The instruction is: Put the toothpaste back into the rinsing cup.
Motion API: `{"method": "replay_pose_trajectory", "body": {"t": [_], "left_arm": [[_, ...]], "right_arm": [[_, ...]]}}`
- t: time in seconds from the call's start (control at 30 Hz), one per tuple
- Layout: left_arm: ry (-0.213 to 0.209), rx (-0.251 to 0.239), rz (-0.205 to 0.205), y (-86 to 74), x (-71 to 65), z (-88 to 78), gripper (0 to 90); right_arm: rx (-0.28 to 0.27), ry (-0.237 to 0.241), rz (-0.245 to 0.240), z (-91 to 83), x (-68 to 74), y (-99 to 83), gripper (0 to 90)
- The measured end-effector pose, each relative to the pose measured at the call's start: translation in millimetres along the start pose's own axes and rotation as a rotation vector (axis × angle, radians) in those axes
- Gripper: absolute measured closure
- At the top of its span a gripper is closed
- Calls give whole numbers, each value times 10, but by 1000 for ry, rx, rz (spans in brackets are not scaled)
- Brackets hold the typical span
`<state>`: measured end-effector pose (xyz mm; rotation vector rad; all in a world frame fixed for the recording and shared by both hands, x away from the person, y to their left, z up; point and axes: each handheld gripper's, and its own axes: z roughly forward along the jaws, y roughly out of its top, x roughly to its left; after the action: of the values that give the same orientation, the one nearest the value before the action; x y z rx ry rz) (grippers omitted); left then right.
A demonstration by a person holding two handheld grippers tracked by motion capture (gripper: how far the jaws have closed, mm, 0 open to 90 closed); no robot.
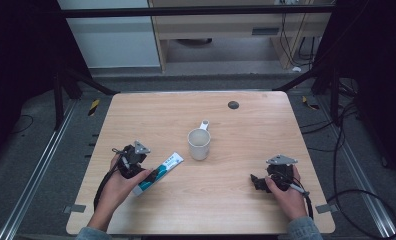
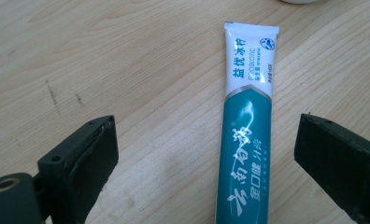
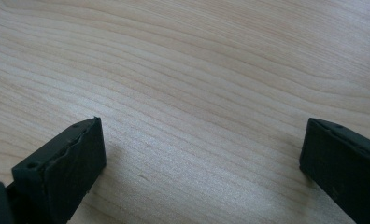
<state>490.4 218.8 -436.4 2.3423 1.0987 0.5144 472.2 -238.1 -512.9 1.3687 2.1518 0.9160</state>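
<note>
A teal and white toothpaste tube (image 1: pixel 158 173) lies flat on the wooden table (image 1: pixel 236 125), left of centre, its crimped white end pointing toward a white mug (image 1: pixel 199 144). My left gripper (image 1: pixel 147 176) hangs just over the tube's lower half and is open. In the left gripper view the tube (image 2: pixel 248 140) runs up between the two black jaws, nearer the right one, and my left gripper (image 2: pixel 206 140) touches neither side of it. My right gripper (image 1: pixel 257 182) rests low at the front right, open, with bare wood between its jaws (image 3: pixel 202 140).
The mug stands upright near the table's middle, handle pointing away. A small dark round disc (image 1: pixel 233 105) sits near the far edge. Cables trail across the floor on the right (image 1: pixel 346 150), and metal frame rails flank the table.
</note>
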Motion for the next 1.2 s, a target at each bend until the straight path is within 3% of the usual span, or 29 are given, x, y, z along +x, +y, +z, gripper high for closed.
{"method": "replay_pose_trajectory", "body": {"t": [0.47,0.83,0.93,1.2], "left_arm": [[-52,34,12,123,15,-15,88],[-119,55,26,186,-43,111,191],[-142,80,39,213,-82,161,217],[-138,123,62,246,-117,274,256]], "right_arm": [[0,-2,-1,1,-1,0,6],[-1,-1,-2,2,-1,0,6],[0,-2,-1,1,0,0,6],[0,0,0,0,0,0,6]]}}
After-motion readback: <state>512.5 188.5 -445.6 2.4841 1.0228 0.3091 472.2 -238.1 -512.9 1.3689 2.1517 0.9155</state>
